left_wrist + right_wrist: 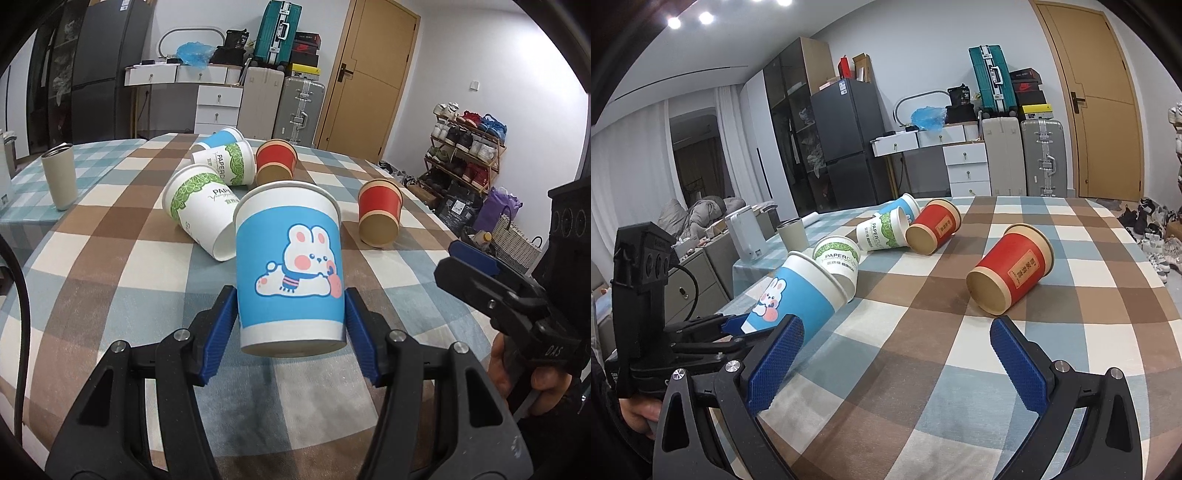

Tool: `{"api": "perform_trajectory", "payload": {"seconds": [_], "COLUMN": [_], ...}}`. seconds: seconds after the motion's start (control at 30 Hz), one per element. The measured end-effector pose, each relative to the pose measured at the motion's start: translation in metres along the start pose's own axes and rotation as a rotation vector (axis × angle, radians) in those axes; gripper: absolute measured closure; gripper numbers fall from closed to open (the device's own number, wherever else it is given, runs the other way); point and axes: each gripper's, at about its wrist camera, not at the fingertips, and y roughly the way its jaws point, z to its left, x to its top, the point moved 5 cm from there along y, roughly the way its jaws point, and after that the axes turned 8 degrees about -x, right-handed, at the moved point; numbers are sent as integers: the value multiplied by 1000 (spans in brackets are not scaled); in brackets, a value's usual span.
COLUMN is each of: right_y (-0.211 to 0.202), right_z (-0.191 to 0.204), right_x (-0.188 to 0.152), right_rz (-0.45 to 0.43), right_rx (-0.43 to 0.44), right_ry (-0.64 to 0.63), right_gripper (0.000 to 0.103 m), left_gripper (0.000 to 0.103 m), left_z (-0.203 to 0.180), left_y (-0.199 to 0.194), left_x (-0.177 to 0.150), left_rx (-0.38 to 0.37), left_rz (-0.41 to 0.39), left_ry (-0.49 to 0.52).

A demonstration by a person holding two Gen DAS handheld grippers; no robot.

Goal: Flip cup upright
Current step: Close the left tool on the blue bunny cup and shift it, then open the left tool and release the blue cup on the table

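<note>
My left gripper (291, 325) clamps the blue bunny-print paper cup (290, 269) between its fingers; my right gripper (897, 363) gapes wide, holding nothing.

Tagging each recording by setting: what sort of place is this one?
Most likely a lived-in home room: a fridge, stacked suitcases by the door, a shoe rack, and a checkered tablecloth.

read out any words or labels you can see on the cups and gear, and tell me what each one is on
"PAPERCUP": white paper cup with green leaf band, lying on its side.
"PAPERCU", end hidden: second white leaf-band cup.
"DAS": black handle of the right claw.
"36": black bag on the white drawers.
Chinese labels on the red paper cups: too small to read.
</note>
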Motion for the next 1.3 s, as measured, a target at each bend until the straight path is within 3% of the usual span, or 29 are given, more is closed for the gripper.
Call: {"api": "perform_trajectory", "payload": {"seconds": [0.33, 0.77, 1.03, 1.17, 1.3], "right_y": [0, 0, 1, 2, 3], "right_z": [-2, -4, -6, -6, -5], "right_x": [-1, -2, -2, -1, -1], "right_rz": [3, 5, 6, 12, 21], "right_rx": [-2, -3, -1, -1, -5], "right_ry": [5, 9, 16, 25, 31], "right_gripper": [0, 0, 0, 0, 0], "left_gripper": [47, 45, 21, 18, 1], "left_z": [-18, -14, -6, -1, 7], "left_y": [12, 17, 10, 2, -8], "left_x": [-21, -21, -10, -3, 4], "left_rx": [-16, -7, 3, 9, 12], "left_rz": [41, 58, 37, 10, -22], "left_ry": [-2, -8, 8, 26, 45]}}
